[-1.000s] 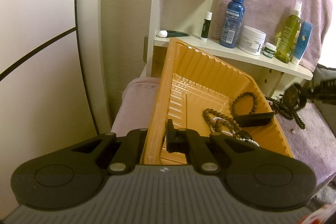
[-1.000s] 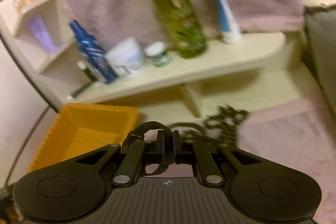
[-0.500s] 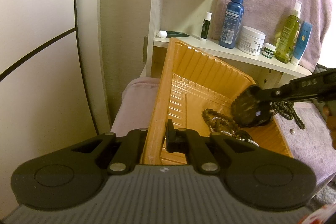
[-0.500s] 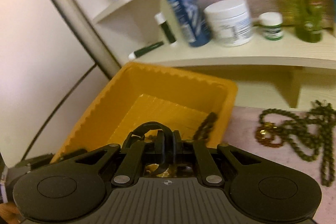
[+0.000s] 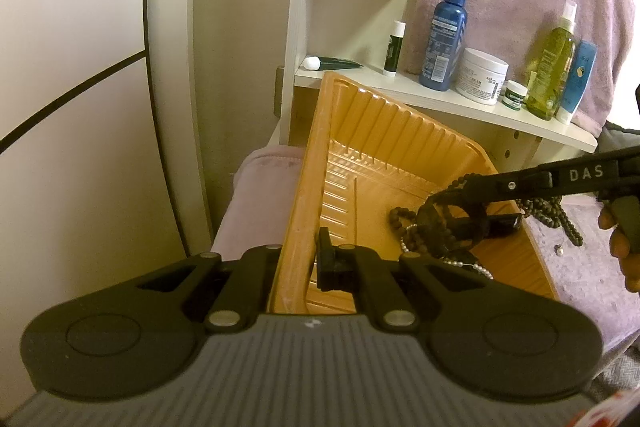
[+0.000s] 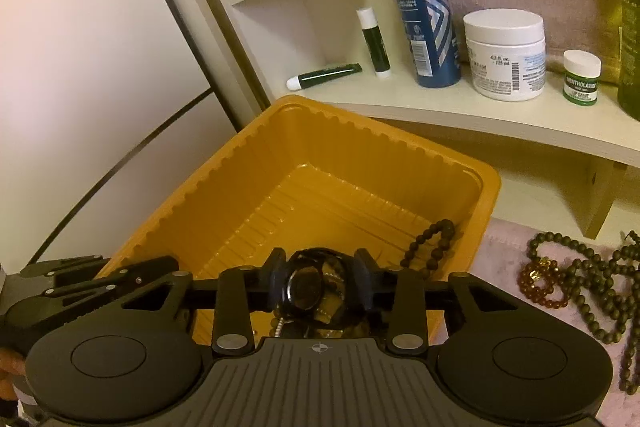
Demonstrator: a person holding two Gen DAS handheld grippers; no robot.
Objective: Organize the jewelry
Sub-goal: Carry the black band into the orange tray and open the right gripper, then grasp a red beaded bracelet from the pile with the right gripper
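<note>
pink cloth covers the surface under our orange tray [image 6: 490, 187], below a shelf [image 6: 460, 111] of toiletries. a second ago our right hand-held gripper [image 6: 320, 283] was pressed together on the black watch [image 6: 306, 287] away from the tray; now its fingers are spread over the tray, the watch lying between them among beads and pearls, so we judge it delivered. our left hand-held gripper [image 5: 296, 263] pinches the tray's near wall. green bead necklaces [image 6: 580, 279] wait on the cloth outside
</note>
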